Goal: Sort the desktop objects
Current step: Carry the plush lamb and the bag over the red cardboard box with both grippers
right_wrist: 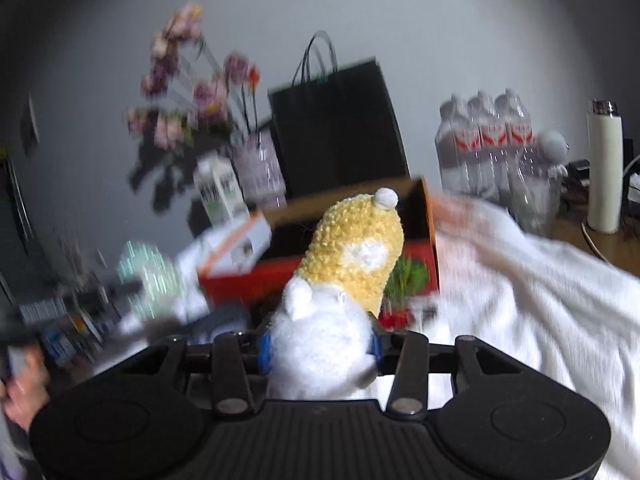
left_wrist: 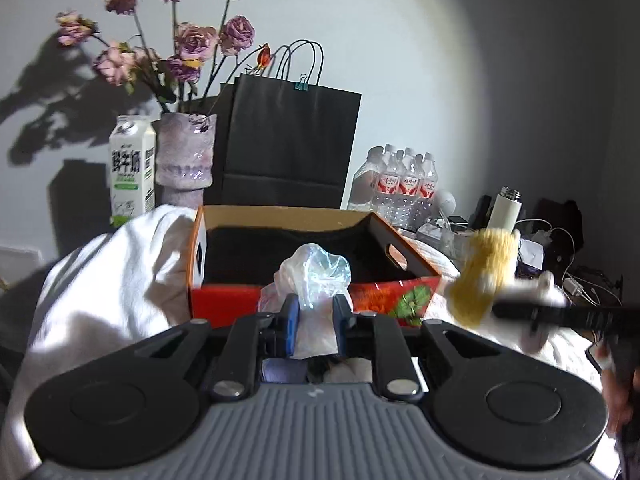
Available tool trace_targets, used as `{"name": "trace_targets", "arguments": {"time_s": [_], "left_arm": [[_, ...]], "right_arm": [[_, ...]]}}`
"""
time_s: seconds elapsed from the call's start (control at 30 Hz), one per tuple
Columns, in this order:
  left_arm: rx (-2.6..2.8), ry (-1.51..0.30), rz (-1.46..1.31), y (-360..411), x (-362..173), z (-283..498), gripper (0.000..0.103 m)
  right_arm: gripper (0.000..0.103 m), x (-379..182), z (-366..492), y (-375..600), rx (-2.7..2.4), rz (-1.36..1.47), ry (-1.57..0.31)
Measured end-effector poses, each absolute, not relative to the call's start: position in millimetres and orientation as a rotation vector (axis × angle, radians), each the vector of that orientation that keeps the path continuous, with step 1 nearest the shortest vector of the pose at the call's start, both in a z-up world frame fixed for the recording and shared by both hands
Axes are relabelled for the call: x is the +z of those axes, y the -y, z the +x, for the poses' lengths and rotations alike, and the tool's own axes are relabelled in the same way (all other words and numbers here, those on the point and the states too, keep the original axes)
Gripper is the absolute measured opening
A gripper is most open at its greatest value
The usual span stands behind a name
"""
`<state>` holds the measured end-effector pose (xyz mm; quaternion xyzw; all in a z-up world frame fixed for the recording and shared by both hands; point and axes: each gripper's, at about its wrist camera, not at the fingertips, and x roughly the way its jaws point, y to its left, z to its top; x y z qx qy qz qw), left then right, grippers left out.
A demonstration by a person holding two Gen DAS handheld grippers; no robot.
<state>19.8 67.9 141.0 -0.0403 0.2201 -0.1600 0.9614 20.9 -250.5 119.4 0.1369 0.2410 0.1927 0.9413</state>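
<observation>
Two catches in play at once! The left gripper has its blue pads clamped on a crumpled clear plastic bag, which bulges up between the fingers right in front of the red cardboard box. The bag sits at the box's near wall, about level with its rim, and the box's dark inside shows behind it.

Over on the other side, the right gripper is squeezing a plush toy, white and fluffy at the bottom, yellow and knobbly on top, with a little white bobble at its tip. The pads press into the white part, and the yellow end tilts up towards the box's near right corner. From the left camera the same toy shows blurred, just off the box's right side, held above the white cloth.

That cloth lies rumpled around the box on both sides. Behind the box stands a black paper bag with a small clip on its top edge. Left of that bag, behind the box's left corner, are a pale purple vase of faded pink roses and a milk carton. Behind the box to the right sits a pack of water bottles, and further right a white flask among cables.
</observation>
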Motion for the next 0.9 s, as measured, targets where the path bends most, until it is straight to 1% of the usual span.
{"name": "trace_targets", "arguments": {"time_s": [0.1,0.2,0.37,0.43,0.53,0.6,0.63,0.67,0.7,0.73,0.83,0.87,0.9], "left_arm": [[-0.321,-0.443,-0.039,-66,159,70,0.019],[-0.294,-0.485,-0.023,-63,162,141,0.019],[-0.219,-0.625,-0.069,-62,129,261,0.019],[-0.149,-0.641,-0.104,-68,112,292,0.019],[-0.121,-0.723,-0.15,-77,88,325,0.019],[-0.103,-0.749,-0.129,-75,77,331,0.03],[-0.099,-0.759,-0.11,-72,72,332,0.046],[-0.111,-0.773,-0.094,-70,69,333,0.06],[-0.13,-0.78,-0.084,-69,67,332,0.064],[-0.147,-0.776,-0.075,-68,68,330,0.067],[-0.151,-0.776,-0.069,-70,77,322,0.078],[-0.158,-0.774,-0.08,-72,83,319,0.082],[-0.16,-0.773,-0.086,-73,90,316,0.084]], "right_arm": [[0.042,137,85,259,0.419,0.403,-0.527],[0.042,139,163,260,0.398,0.551,-0.611],[0.042,112,270,241,0.282,0.732,-0.738],[0.042,96,297,234,0.257,0.8,-0.767],[0.042,72,328,223,0.157,0.834,-0.801],[0.044,57,337,217,0.124,0.844,-0.827],[0.047,52,340,214,0.116,0.843,-0.847],[0.058,48,342,210,0.105,0.822,-0.877],[0.067,46,343,206,0.093,0.792,-0.908],[0.074,48,344,204,0.089,0.769,-0.925],[0.075,61,341,200,0.08,0.672,-0.952],[0.077,68,339,201,0.064,0.634,-0.961],[0.077,73,338,203,0.067,0.617,-0.971]]}}
